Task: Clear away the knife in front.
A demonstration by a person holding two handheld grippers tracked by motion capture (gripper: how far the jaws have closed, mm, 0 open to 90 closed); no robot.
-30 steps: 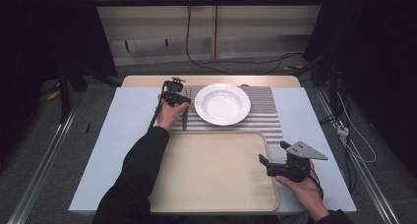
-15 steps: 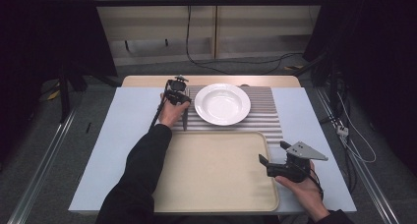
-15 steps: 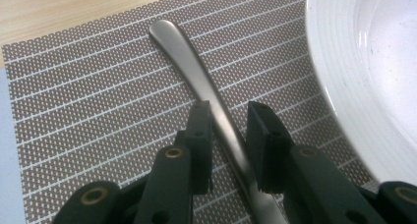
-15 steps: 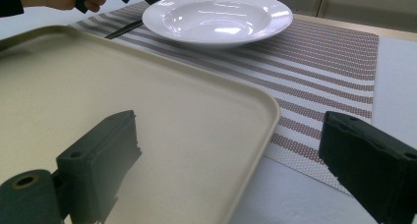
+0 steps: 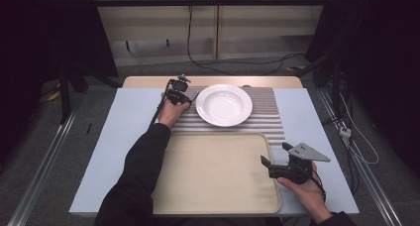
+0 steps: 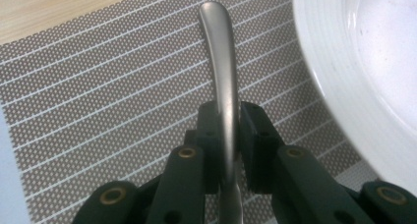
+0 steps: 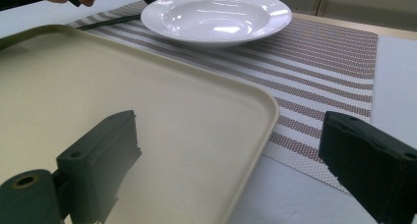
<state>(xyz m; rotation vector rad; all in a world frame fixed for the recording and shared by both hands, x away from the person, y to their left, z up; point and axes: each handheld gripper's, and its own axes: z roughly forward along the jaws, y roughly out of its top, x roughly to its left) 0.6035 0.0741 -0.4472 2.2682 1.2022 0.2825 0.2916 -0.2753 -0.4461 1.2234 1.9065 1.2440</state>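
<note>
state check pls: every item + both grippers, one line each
left gripper: shut on the metal utensil handle, over the placemat beside the plate
metal utensil handle: clamped between the jaws, its far end cannot be told
plate: upright, empty, on the placemat
placemat: flat on the table
tray: flat, empty
right gripper: open, holding nothing, at the tray's right edge

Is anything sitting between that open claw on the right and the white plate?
Nothing does. The right claw hovers open over the beige tray's corner; between it and the white plate lie the bare tray and the striped placemat.
</note>
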